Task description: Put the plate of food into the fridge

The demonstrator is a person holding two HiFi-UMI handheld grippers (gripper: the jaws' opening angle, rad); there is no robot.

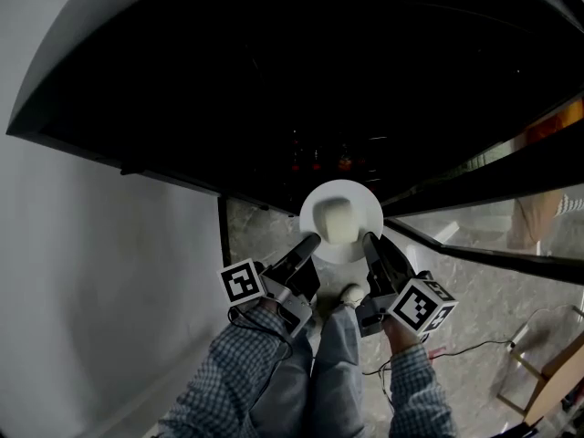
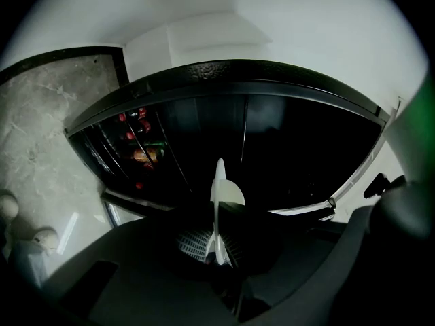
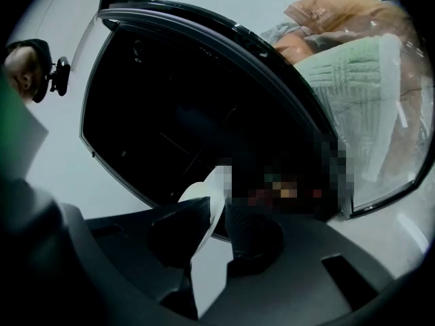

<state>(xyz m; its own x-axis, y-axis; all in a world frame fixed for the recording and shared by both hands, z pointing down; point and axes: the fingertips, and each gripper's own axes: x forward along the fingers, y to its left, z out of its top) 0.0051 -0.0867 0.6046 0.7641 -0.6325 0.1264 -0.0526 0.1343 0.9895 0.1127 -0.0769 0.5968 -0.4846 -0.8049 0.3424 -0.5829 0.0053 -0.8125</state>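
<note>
A white plate carrying a pale bun-like piece of food hangs in front of the dark open fridge. My left gripper is shut on the plate's near-left rim and my right gripper is shut on its near-right rim. In the left gripper view the plate shows edge-on, pinched between the jaws of the left gripper. The right gripper view has the plate's edge clamped in the right gripper. The fridge interior is too dark to make out shelves in the head view.
Red and orange items sit on shelves deep in the fridge. The open fridge door stands at the right, with bagged food in it. A white wall is on the left. Marble floor, a cable and wooden furniture lie below.
</note>
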